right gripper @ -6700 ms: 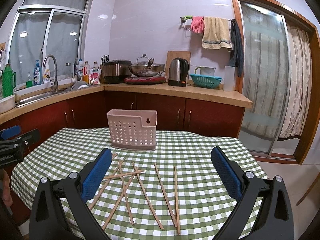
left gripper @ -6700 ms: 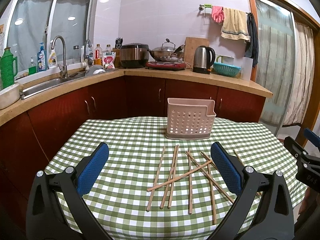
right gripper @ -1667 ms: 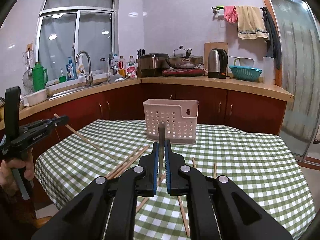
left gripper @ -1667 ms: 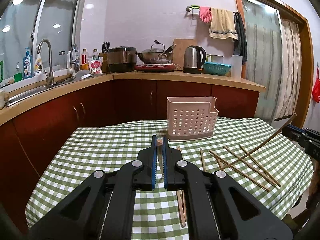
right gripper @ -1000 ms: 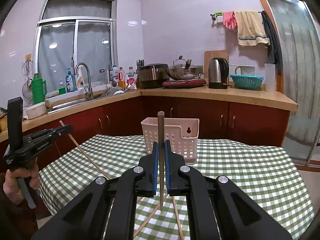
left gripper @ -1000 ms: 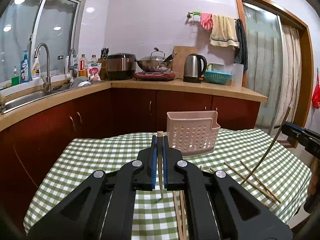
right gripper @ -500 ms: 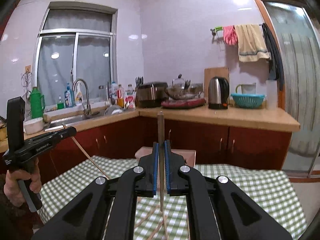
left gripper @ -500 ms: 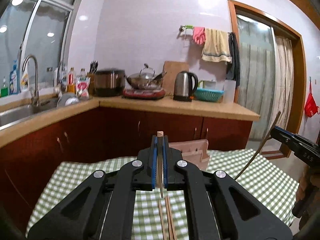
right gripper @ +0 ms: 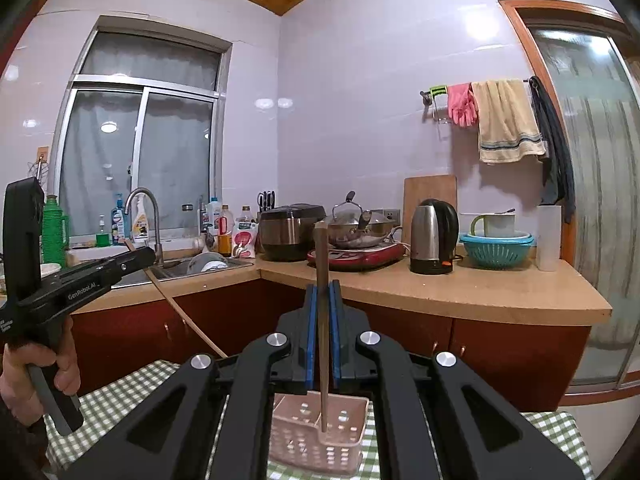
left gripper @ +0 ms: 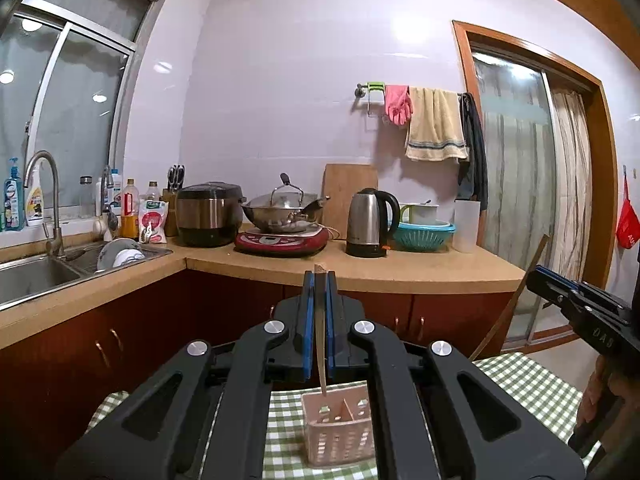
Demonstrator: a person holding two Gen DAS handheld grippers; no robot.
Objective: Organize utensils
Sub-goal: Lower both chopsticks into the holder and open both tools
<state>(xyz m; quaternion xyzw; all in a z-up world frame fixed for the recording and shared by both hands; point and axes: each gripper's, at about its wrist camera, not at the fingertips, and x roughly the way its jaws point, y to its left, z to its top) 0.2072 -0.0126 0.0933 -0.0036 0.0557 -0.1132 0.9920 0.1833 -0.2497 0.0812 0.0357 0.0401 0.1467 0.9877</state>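
Note:
My left gripper is shut on a wooden chopstick held upright, its lower tip just above the pink perforated utensil basket. My right gripper is shut on another chopstick, also upright, its lower tip at the rim of the same basket. Each gripper shows in the other's view: the right one at the right edge, the left one at the left edge, a hand on its handle. The chopsticks lying on the table are hidden.
The basket stands on a table with a green checked cloth. Behind it runs a counter with a kettle, a wok on a hob, a rice cooker and a sink. A door is at the right.
Both grippers, each shut on a chopstick, have risen and moved forward over the basket. The chopstick tips now hang at the basket's opening.

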